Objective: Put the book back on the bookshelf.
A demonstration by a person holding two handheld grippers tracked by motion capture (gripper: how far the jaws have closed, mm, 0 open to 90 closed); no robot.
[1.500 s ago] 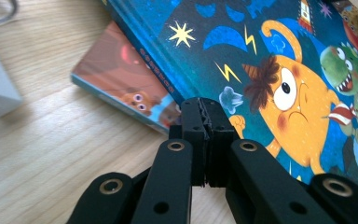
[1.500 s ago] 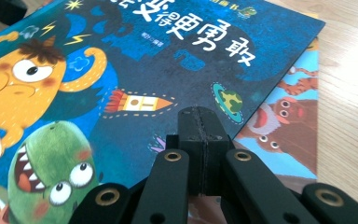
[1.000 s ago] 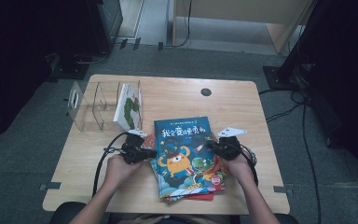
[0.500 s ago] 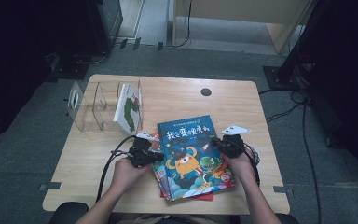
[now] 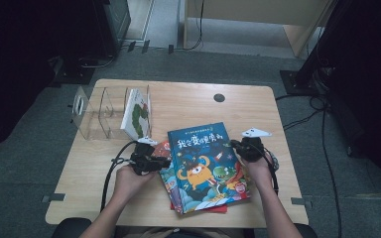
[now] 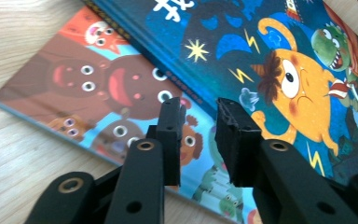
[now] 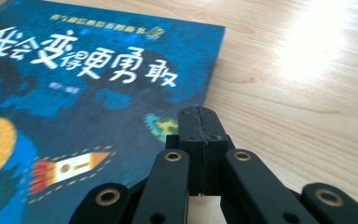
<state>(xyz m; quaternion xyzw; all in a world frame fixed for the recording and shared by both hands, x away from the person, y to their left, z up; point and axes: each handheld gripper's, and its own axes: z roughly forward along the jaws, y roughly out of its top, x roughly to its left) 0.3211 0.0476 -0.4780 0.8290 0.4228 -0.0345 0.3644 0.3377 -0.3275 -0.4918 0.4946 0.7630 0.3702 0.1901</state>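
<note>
A blue picture book (image 5: 206, 166) with an orange monster on its cover tops a small stack at the table's near middle. Under it lies a book with brown cartoon faces (image 6: 88, 79), sticking out to the left (image 5: 166, 151). My left gripper (image 5: 151, 161) is at the stack's left edge. In the left gripper view, it (image 6: 198, 116) is open a little, with its jaws over the lower book and nothing between them. My right gripper (image 5: 238, 147) is at the blue book's right edge. In the right gripper view, it (image 7: 200, 121) is shut and empty, over the cover (image 7: 74, 84).
A clear acrylic book stand (image 5: 99, 116) sits at the table's left, with one upright white book (image 5: 138, 113) in its right slot. A dark cable hole (image 5: 219, 97) marks the far middle of the wooden table (image 5: 188, 101). A red edge (image 5: 213, 209) peeks out below the stack.
The blue book has slid a little to the right and turned slightly on the stack. My left gripper has moved right, up against the stack's left edge.
</note>
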